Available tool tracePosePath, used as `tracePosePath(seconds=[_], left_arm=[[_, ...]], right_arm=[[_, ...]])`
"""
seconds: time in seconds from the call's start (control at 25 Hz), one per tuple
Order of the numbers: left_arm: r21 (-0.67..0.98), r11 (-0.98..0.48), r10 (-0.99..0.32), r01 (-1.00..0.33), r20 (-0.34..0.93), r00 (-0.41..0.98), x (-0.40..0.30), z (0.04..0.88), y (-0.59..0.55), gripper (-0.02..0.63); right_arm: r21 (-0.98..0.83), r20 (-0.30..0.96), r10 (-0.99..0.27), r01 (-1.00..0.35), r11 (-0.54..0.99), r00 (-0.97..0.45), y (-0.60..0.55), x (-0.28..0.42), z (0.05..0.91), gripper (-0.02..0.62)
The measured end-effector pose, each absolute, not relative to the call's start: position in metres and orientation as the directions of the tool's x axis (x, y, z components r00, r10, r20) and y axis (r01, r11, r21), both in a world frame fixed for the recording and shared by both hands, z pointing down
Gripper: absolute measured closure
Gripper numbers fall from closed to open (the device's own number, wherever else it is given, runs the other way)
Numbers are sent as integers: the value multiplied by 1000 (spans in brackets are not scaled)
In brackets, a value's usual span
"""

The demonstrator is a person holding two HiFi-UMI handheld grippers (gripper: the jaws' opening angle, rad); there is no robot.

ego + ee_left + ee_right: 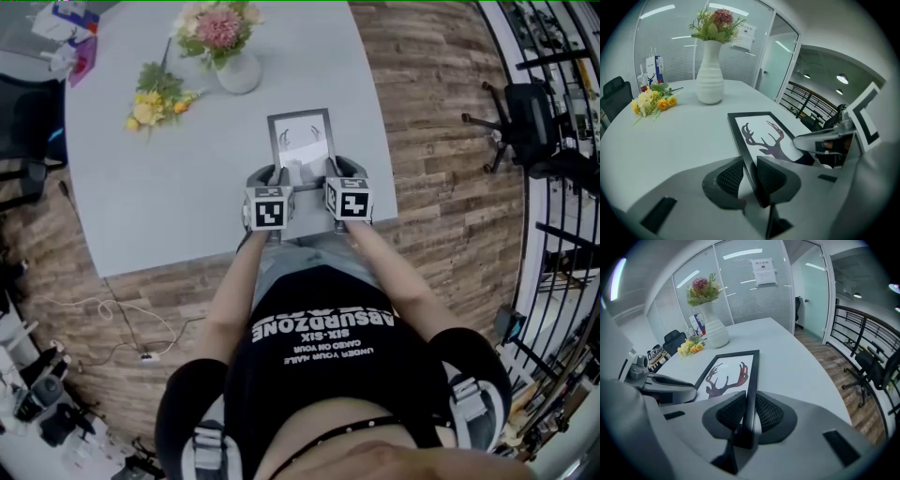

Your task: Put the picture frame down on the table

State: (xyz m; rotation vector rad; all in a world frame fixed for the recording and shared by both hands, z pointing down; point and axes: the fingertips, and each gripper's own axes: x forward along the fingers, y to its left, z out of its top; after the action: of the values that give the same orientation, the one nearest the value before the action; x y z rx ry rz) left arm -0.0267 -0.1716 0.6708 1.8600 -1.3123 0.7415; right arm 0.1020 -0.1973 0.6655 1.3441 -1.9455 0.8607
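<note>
The black-rimmed rectangular picture frame (pixel 302 141) with a dark antlered-deer print lies flat and low over the pale grey surface (pixel 169 178), close to its near right edge and in front of the person; whether its underside touches the surface cannot be told. The left tongs (pixel 750 176) pinch the frame's left rim near its near corner, one jaw on each side of the black edge; the right tongs (pixel 749 413) are closed the same way on the right rim, near the near corner on that side; the two marker cubes sit side by side at the frame's near end. Well beyond the frame stands a white ribbed vase (pixel 239 73) with pink and cream flowers; to its left a loose bunch of yellow flowers (pixel 155 101) lies on the surface. A wooden plank floor (pixel 441 141) surrounds the surface; a black office chair (pixel 525 117) stands off to the right.
</note>
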Motion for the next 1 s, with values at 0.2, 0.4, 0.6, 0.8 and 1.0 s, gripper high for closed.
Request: tracePosePath(seconds=[0.2, 0.4, 0.6, 0.8, 1.0], left_arm=[[230, -212, -525, -950, 793, 310, -26, 672, -172, 508], [197, -228, -514, -953, 807, 290, -27, 672, -172, 508], [211, -217, -524, -953, 798, 296, -30, 663, -174, 508], [215, -190, -606, -958, 742, 287, -43, 631, -181, 508], [255, -205, -682, -945, 656, 325, -43, 586, -185, 509]], right_arm=[[-172, 788, -535, -943, 285, -305, -198, 102, 667, 511], [-169, 797, -515, -935, 310, -315, -198, 99, 667, 509], [-181, 785, -530, -937, 299, -321, -201, 103, 656, 468], [-166, 720, -606, -931, 324, -339, -203, 101, 621, 545], [-211, 582, -685, -895, 394, -438, -201, 88, 569, 578]])
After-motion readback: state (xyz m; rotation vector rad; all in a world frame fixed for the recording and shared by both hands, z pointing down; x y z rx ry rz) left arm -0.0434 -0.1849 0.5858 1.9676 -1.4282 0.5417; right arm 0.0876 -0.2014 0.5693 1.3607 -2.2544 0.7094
